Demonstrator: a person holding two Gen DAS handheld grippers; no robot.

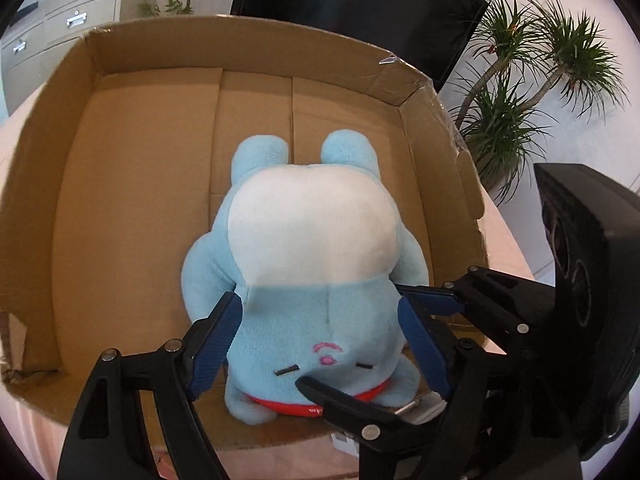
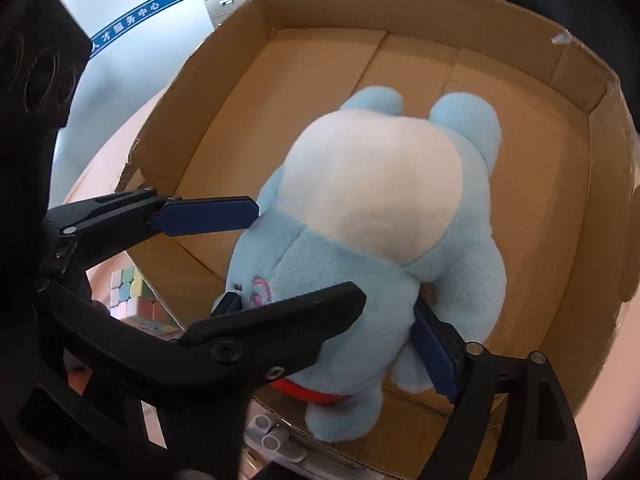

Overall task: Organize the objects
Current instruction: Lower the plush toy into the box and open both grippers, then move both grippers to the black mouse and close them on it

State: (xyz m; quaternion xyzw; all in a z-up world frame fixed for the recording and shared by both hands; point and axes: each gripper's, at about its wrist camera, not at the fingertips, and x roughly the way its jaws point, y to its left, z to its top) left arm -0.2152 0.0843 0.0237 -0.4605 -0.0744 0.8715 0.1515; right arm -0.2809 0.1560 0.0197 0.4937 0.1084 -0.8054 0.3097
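Low in the left wrist view, the left gripper straddles the head of the blue plush toy, its blue pads pressed on either side: jaws clenched on the toy, probably to steady it while it is set down. The right gripper enters from the lower right of that frame. In its own view the right gripper has both blue pads against the toy's head, grasping it as well; a two-handed hold likely suits the soft, bulky body.

The plush toy lies face up, head nearest, feet toward the top of frame, on the floor of the open cardboard box.

Lower left, outside the box wall, sits a pastel puzzle cube. Beyond: a potted plant upper right, a dark screen top centre.
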